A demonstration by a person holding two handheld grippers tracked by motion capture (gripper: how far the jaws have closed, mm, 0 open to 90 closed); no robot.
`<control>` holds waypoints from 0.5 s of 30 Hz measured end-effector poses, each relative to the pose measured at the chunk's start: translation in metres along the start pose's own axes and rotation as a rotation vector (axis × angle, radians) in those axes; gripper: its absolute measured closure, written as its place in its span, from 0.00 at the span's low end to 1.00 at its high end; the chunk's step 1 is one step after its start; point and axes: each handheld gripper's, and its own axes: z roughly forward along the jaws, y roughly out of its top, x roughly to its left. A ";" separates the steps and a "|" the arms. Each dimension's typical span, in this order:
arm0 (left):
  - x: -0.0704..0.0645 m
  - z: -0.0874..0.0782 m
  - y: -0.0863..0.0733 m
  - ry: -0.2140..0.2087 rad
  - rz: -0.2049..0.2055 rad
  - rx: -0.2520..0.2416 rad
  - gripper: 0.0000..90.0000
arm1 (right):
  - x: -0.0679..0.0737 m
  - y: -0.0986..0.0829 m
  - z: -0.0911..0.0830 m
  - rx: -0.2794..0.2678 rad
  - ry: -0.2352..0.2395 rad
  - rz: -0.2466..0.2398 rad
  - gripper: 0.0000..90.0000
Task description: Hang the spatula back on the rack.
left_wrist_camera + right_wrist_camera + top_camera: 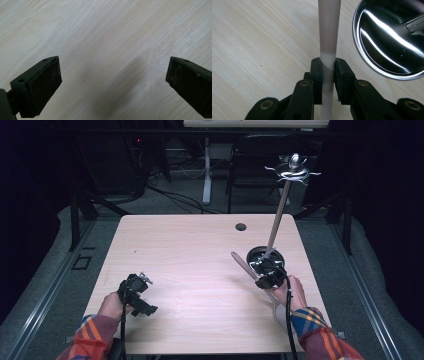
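Note:
My right gripper (328, 67) is shut on a pale beige utensil handle (329, 30) that runs straight up between its jaws. In the high view this handle (242, 265) lies slanted low over the table, with the right gripper (268, 271) at the table's right. A shiny metal cup (384, 45) stands just beside it. From the cup (255, 253) a long utensil with a pronged metal head (280, 212) leans up and back. My left gripper (136, 294) rests near the front left, and its jaws (113, 72) stand wide open over bare wood.
The light wooden table (190, 260) has a small round cable hole (241, 226) near its far edge. Beyond it stand a dark chair (255, 165) and a white desk leg (207, 170), with cables on the floor.

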 end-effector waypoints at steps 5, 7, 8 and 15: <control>0.000 0.000 0.000 0.001 0.001 -0.002 0.00 | 0.002 -0.002 -0.008 -0.020 -0.006 -0.002 0.87; 0.000 0.000 0.000 0.000 0.002 -0.003 0.00 | 0.002 -0.003 -0.010 -0.029 -0.002 -0.004 0.87; 0.000 0.000 0.000 0.000 0.002 -0.003 0.00 | 0.002 -0.003 -0.013 -0.028 0.005 -0.012 0.87; 0.000 0.001 0.000 -0.001 0.000 -0.001 0.00 | 0.003 -0.008 -0.024 -0.070 -0.008 0.000 0.87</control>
